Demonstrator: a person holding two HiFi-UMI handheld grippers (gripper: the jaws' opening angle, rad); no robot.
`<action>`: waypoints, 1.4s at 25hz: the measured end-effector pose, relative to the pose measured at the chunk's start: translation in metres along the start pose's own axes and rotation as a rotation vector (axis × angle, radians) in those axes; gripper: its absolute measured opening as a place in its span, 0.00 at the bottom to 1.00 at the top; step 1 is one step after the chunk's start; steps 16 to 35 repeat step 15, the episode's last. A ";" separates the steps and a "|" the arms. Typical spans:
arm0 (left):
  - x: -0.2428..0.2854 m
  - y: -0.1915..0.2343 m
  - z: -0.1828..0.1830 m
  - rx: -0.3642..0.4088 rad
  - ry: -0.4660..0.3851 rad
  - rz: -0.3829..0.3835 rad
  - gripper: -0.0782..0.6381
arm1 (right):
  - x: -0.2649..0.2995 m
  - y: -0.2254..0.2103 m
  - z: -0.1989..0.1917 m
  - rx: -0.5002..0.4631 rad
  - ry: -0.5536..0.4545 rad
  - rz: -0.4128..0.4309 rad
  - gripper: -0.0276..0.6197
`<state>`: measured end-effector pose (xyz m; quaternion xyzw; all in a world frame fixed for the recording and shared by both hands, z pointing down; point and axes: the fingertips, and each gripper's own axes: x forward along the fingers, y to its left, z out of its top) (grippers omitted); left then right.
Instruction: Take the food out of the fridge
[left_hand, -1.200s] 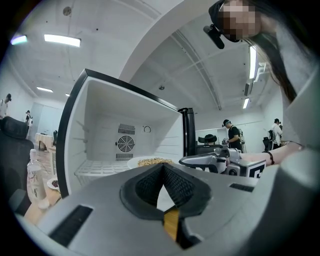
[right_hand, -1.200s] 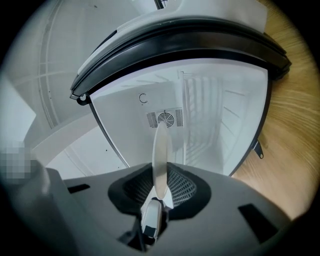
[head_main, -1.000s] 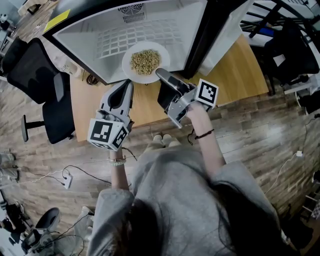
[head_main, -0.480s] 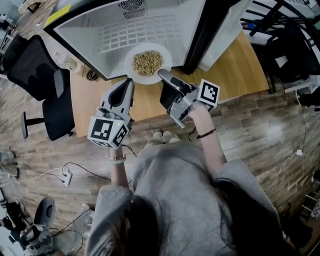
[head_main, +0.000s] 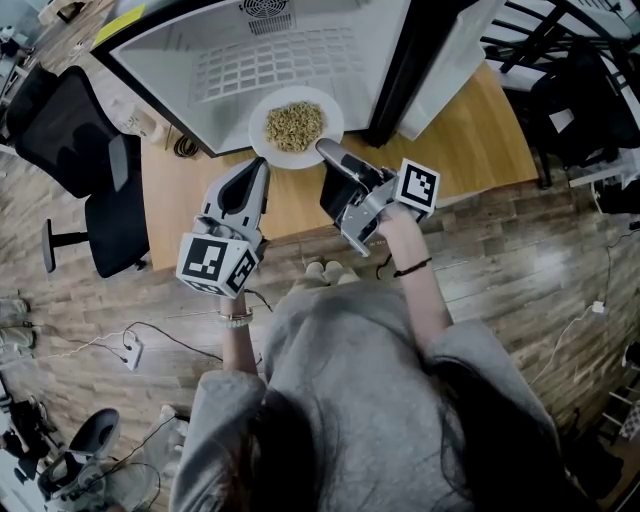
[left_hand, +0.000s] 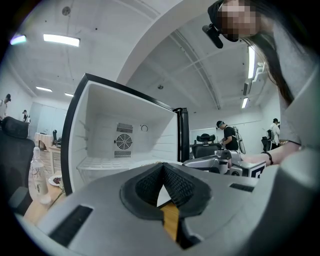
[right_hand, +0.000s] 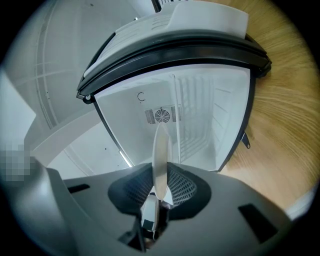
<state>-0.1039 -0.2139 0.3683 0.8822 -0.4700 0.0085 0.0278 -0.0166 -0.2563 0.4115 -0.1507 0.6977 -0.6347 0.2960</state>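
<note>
A white plate (head_main: 296, 125) heaped with pale cooked food sits at the mouth of the open white fridge (head_main: 250, 60), over the wooden table (head_main: 470, 130). My right gripper (head_main: 327, 150) is shut on the plate's near rim. In the right gripper view the rim (right_hand: 160, 150) stands edge-on between the pads, with the fridge's inside (right_hand: 195, 115) behind it. My left gripper (head_main: 262, 165) hovers to the left of the plate, apart from it. Its jaws (left_hand: 163, 166) are shut with nothing between them, facing the fridge (left_hand: 125, 140).
The fridge door (head_main: 440, 60) stands open at the right. A black office chair (head_main: 70, 140) is left of the table, and cables and a power strip (head_main: 133, 355) lie on the wood floor. A clear bottle (left_hand: 36, 170) stands beside the fridge.
</note>
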 end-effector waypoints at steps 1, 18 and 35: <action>0.000 0.000 0.000 -0.002 0.000 0.001 0.12 | 0.000 0.000 0.000 0.001 -0.001 -0.001 0.15; -0.002 0.002 -0.005 -0.007 0.014 0.006 0.12 | -0.003 0.000 0.002 0.003 -0.015 0.000 0.15; -0.002 0.002 -0.005 -0.007 0.014 0.006 0.12 | -0.003 0.000 0.002 0.003 -0.015 0.000 0.15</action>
